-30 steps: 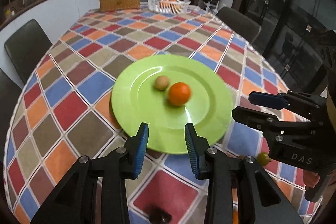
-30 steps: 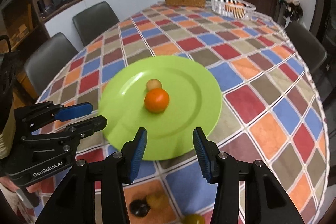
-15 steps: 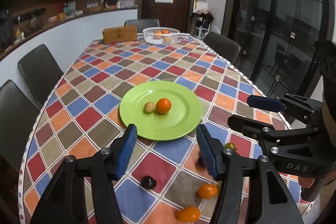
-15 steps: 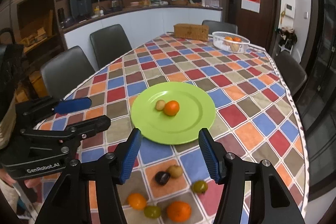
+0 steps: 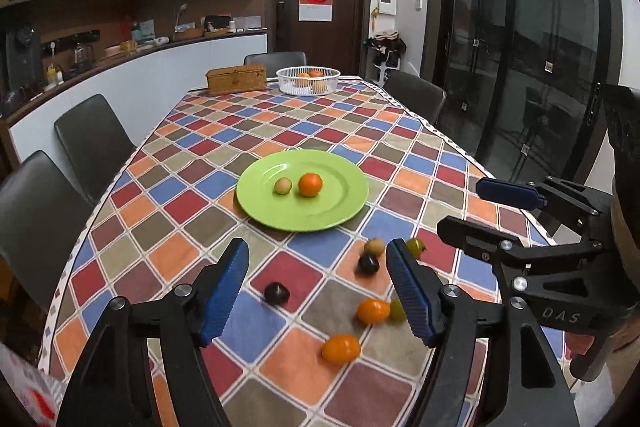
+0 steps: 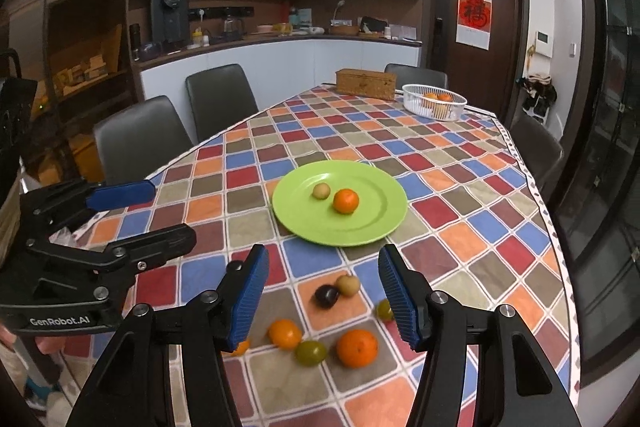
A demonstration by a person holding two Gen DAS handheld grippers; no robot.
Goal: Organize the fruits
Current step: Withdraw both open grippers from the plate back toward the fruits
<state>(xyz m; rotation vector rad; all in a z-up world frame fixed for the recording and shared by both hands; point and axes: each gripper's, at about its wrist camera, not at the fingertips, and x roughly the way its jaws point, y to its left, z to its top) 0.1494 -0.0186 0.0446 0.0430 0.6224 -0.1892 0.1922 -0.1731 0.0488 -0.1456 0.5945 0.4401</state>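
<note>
Both grippers are pulling back and up from the green plate (image 5: 260,199), which is sitting much smaller and farther off than a second ago, and the loose fruit at the near end of the bench (image 5: 176,251) is now coming into sight

Nearest, the left gripper (image 5: 316,287) is hovering with its jaws spread wide and gripping nothing; an orange fruit (image 5: 341,348) is lying just ahead and a little right of centre, another orange one (image 5: 373,311) is sitting beside a small green one (image 5: 396,309), and a dark plum (image 5: 277,293) is lying almost straight ahead between the jaws. The right gripper (image 6: 322,297) is likewise hanging wide open and empty, with a large orange (image 6: 357,347), a green fruit (image 6: 310,352) and a smaller orange (image 6: 285,333) lying below and between its jaws, so either hand is looking about equally near. These fruits are roundish, so no long axis is mattering much.

Farther on, a second dark plum (image 6: 326,295) is touching a tan fruit (image 6: 348,285). Beyond them the plate is already carrying a tangerine (image 6: 345,201) and a small tan fruit (image 6: 321,191), close together. At the far end a white basket (image 6: 412,103) is holding more oranges
</note>
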